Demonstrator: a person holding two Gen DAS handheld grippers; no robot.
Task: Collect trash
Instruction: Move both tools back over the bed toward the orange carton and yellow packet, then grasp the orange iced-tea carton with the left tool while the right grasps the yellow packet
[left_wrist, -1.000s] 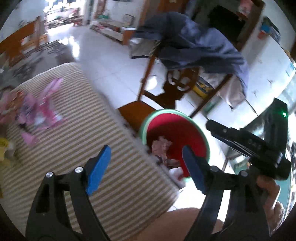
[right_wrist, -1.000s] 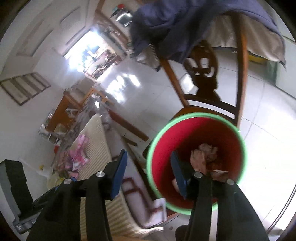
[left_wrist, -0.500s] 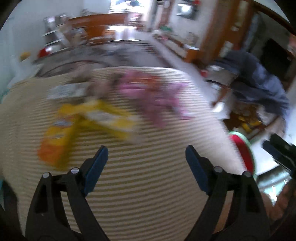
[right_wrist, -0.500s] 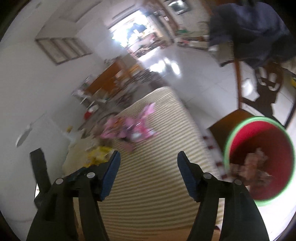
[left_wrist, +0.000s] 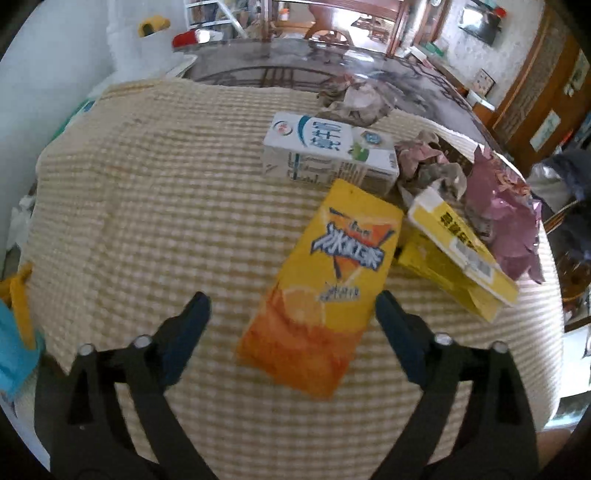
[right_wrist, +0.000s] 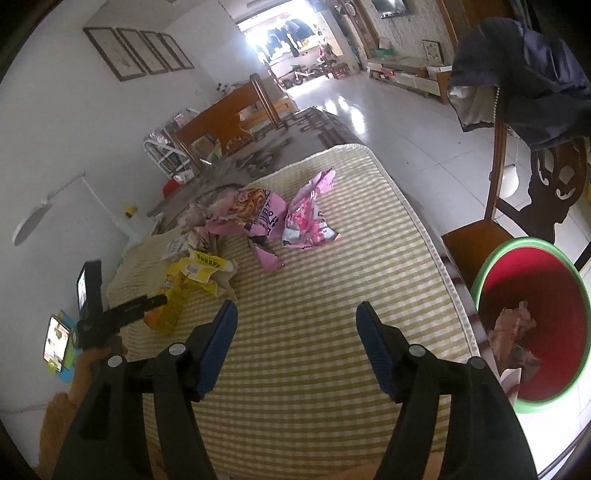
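In the left wrist view, the left gripper (left_wrist: 288, 310) hangs over the striped cloth (left_wrist: 147, 206). Its jaws are opening and nothing is pressed between them, but the near end of the orange and yellow drink carton (left_wrist: 317, 295) lies just in front of the gap. I judge the step is to reach for the next piece of trash; the next move needs the jaws to come down on both sides of this carton. Its blue Chinese lettering is not clear enough for me to read. Behind it lie a white milk carton (left_wrist: 328, 151), a yellow box (left_wrist: 461, 243) with a barcode, and crumpled paper (left_wrist: 428, 166).

In the right wrist view, the right gripper (right_wrist: 295, 325) is empty with its jaws apart. The pink wrappers (right_wrist: 291, 218) lie further away on the cloth, and the red bin (right_wrist: 532, 328) stands beside the table on the right, with some trash inside
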